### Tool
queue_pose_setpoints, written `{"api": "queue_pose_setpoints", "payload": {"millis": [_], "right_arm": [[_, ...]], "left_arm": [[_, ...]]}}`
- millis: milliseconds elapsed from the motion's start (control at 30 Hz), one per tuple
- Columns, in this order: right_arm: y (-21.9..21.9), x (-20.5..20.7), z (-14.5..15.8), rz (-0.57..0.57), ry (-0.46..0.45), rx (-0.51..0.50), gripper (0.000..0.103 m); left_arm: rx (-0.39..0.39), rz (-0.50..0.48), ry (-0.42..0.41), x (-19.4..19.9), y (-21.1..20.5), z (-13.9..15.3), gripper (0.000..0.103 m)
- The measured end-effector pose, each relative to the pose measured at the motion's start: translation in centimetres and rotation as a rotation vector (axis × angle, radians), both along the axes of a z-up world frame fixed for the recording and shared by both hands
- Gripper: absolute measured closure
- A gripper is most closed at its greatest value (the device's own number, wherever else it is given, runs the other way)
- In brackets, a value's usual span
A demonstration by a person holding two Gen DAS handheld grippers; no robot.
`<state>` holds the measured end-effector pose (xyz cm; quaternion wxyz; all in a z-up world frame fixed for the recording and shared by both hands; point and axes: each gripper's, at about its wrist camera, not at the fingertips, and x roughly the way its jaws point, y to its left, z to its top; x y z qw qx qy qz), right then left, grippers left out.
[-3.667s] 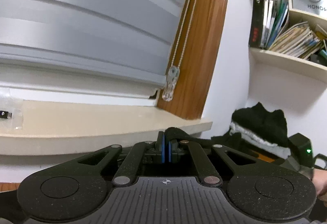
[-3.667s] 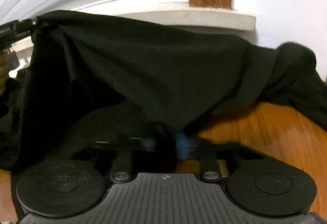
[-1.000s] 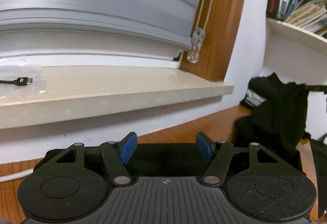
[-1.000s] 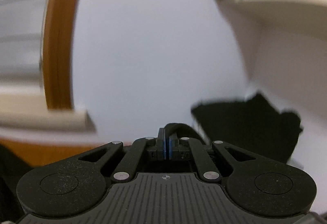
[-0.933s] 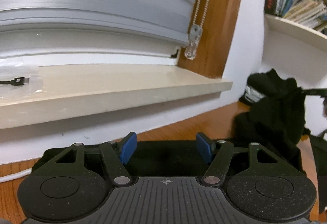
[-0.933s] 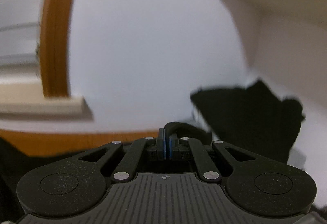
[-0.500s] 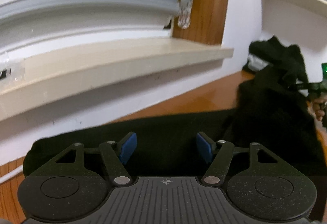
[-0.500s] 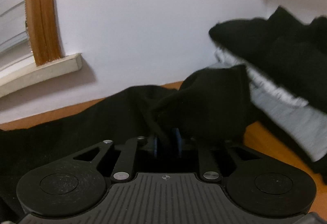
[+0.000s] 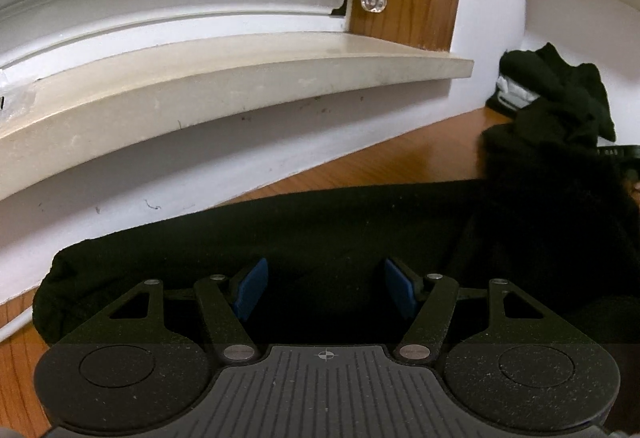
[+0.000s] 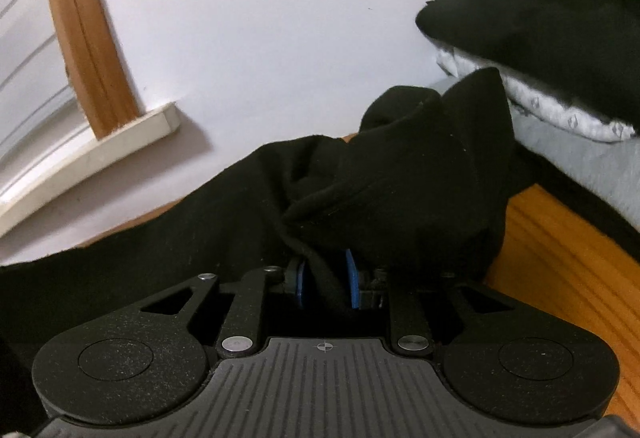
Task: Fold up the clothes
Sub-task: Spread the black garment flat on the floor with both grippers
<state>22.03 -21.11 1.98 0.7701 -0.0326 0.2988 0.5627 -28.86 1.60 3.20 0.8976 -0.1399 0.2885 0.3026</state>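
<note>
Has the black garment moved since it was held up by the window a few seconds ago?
Yes. The black garment has come down and lies on the wooden floor below the windowsill.

Left gripper (image 9: 325,290) jaws apart over black garment (image 9: 320,230) spread on wooden floor (image 9: 400,154) below windowsill (image 9: 240,78).

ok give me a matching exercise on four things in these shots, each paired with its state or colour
Things:
1. left gripper
2. right gripper
3. sill
4. table

States:
A. orange-brown wood
B. cream, juts out from the wall
C. jaws wide apart, nothing between the pads
D. jaws narrow, black cloth between the pads

Pairs: 1-C, 2-D, 3-B, 4-A
</note>
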Motion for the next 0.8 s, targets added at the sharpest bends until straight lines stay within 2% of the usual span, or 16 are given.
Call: {"api": "queue_pose_setpoints", "payload": {"millis": [300, 367, 533, 700, 800], "right_arm": [[1.1, -2.5, 0.3, -0.030, -0.166, -0.082, 0.080], [1.1, -2.4, 0.3, -0.046, -0.146, -0.072, 0.080], [1.0, -1.4, 0.2, -0.084, -0.051, -0.025, 0.079], [1.0, -1.5, 0.2, -0.085, -0.053, -0.026, 0.079], [0.8, -1.3, 0.2, -0.084, -0.035, -0.018, 0.078]], "left_arm": [[0.057, -0.002, 0.031, 0.2, -1.0, 0.0, 0.035], [0.084, -0.002, 0.036, 0.1, -1.6, 0.4, 0.035], [0.065, 0.000, -0.037, 0.8, -2.2, 2.6, 0.040], [0.067, -0.125, -0.006, 5.6, -3.3, 5.2, 0.040], [0.011, -0.222, 0.030, 8.5, -3.9, 4.9, 0.040]]}}
